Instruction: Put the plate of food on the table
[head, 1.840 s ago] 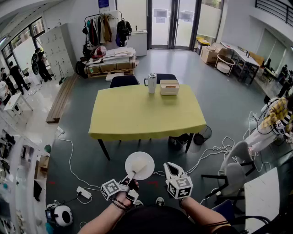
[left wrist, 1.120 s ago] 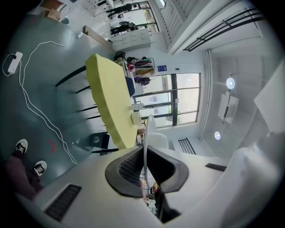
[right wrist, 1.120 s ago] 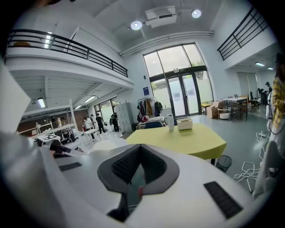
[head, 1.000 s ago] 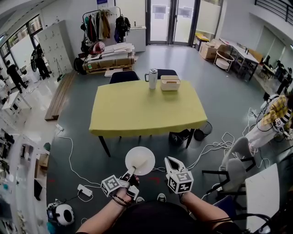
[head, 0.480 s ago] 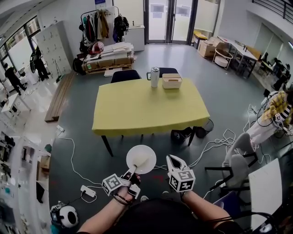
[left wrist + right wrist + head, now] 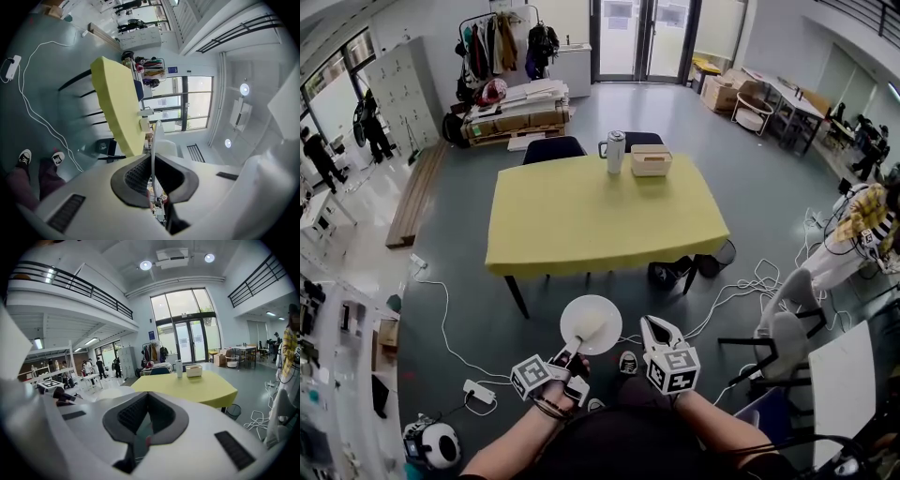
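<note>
A white plate (image 6: 591, 324) with a pale piece of food on it is held level over the grey floor, short of the yellow table (image 6: 605, 220). My left gripper (image 6: 567, 354) is shut on the plate's near rim. In the left gripper view the plate (image 6: 153, 145) shows edge-on between the dark pads of my left gripper (image 6: 151, 161). My right gripper (image 6: 654, 330) hangs just right of the plate, shut and holding nothing. From the right gripper view the table (image 6: 197, 387) lies ahead and the plate (image 6: 112, 393) is off to the left.
A steel flask (image 6: 615, 152) and a cream box (image 6: 651, 159) stand at the table's far edge, with dark chairs (image 6: 553, 148) behind. Cables and a power strip (image 6: 478, 391) lie on the floor. A bin (image 6: 724, 253) and grey chairs (image 6: 783, 342) are at the right.
The person has walked a little toward the table and a shoe now shows below the plate. Both grippers and the held plate keep their places relative to the body.
</note>
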A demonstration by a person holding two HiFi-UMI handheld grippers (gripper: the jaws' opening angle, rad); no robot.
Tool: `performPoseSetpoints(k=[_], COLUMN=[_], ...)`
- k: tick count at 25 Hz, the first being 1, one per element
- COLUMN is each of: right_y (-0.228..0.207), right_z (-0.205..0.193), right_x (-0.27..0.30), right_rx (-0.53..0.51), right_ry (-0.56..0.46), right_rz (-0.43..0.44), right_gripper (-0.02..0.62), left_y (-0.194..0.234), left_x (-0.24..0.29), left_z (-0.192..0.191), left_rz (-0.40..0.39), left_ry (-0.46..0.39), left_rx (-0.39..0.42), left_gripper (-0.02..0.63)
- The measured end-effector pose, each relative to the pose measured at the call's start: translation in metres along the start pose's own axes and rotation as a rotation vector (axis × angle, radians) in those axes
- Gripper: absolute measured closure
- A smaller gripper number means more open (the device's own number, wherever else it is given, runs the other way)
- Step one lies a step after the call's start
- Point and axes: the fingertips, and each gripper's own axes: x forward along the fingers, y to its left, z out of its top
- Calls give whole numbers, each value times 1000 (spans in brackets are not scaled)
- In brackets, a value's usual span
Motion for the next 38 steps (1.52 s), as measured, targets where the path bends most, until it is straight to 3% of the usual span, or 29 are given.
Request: performPoseSetpoints(k=[17, 38], right_y=[-66, -156], right_z=[50, 125], right_x=[125, 247], right_rx=[8, 14], right_ry=[9, 8], right_rz=[57, 209], right_gripper=[584, 584], left_y=[-11, -46], left_x=[114, 255], left_z=[79, 137], left_rz=[0, -24], left_ry=[-69, -210], left_rx=[-11, -12], left_gripper=[583, 583])
